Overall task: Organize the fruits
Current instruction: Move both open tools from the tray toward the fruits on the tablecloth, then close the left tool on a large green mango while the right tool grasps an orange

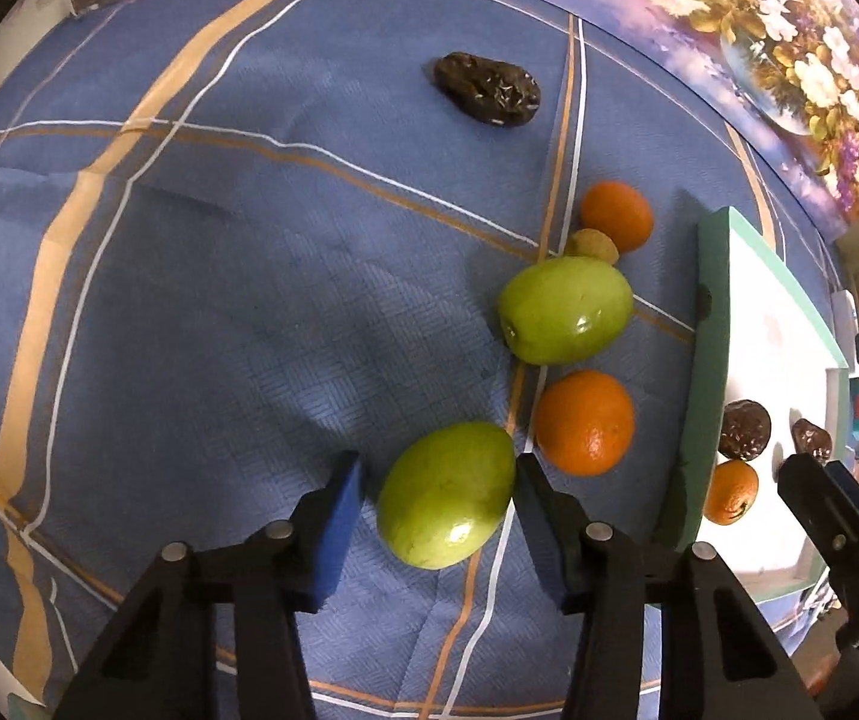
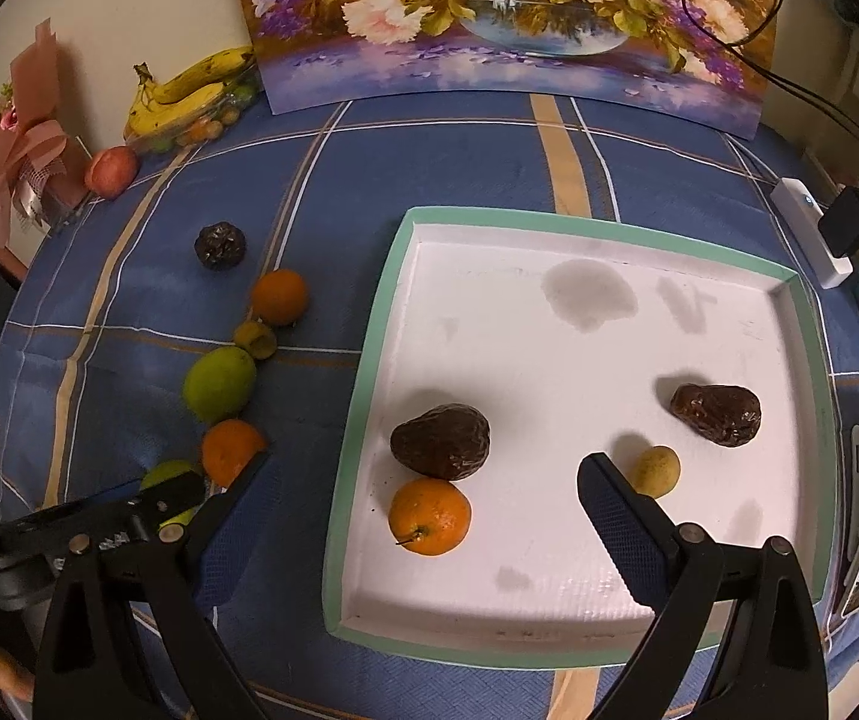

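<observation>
A: Left gripper (image 1: 438,501) straddles the green fruit (image 1: 446,495) on the blue cloth (image 1: 219,300); a gap shows beside one pad.

B: Right gripper (image 2: 423,480), spread empty, hovers over the tray (image 2: 549,219). Squeeze evenly before lifting.

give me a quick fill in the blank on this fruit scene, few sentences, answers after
1. The green fruit between the left gripper's jaws lies on the ____ tablecloth.
2. The tray holds ____ pieces of fruit.
3. The tray's rim is green and its floor is ____.
4. The bananas lie at the back, beside the flower ____.

Missing words: blue; four; white; painting
</observation>
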Motion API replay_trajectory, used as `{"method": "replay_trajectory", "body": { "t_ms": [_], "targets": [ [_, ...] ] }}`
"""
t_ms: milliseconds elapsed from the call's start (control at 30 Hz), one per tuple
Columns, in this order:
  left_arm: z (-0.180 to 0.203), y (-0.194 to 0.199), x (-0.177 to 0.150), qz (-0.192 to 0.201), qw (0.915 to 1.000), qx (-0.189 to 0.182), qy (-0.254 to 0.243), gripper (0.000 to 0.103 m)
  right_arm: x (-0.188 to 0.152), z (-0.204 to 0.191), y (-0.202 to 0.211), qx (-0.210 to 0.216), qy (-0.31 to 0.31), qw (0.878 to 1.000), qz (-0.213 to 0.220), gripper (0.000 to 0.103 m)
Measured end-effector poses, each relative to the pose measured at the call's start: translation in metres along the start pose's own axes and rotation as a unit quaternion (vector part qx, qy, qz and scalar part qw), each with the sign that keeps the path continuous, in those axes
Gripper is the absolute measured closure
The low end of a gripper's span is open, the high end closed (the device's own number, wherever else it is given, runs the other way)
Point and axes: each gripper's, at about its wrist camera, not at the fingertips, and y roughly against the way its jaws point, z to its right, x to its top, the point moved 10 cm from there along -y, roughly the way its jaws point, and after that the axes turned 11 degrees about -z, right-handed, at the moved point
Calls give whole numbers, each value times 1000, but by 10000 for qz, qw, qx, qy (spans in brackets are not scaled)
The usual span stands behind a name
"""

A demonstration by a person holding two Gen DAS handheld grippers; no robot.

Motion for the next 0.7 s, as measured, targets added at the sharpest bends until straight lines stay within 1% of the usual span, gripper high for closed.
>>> {"method": "replay_trajectory", "body": {
  "t_ms": [100,200,333,433,467,500,533,567,667,700],
  "targets": [
    [4,0,0,1,10000,10,-80,56,1,-2,0,5,7,10000,6,5],
    [7,-1,0,15,9999,37,-121,56,1,-3,0,16,16,10000,17,5],
    [1,4,4,79,9999,-118,59,56,2,-6,-1,32,53,10000,22,5],
    [-8,14,12,262,9994,-55,208,56,4,-11,-2,84,101,9999,62,5],
    [-11,19,14,344,9990,-67,282,56,4,-14,-2,113,131,9998,73,8],
    [-14,23,16,416,9985,-96,353,56,5,-16,-2,146,160,9997,85,16],
    [-18,29,19,501,9977,-118,435,56,6,-21,-2,180,201,9996,101,20],
    [-21,33,20,560,9972,-116,482,56,6,-23,-3,185,238,9995,94,22],
    [-31,43,25,733,9954,-76,607,56,6,-35,-7,239,388,9989,78,22],
    [-34,46,26,780,9949,-61,638,56,6,-40,-8,289,431,9986,76,24]
  ]
}}
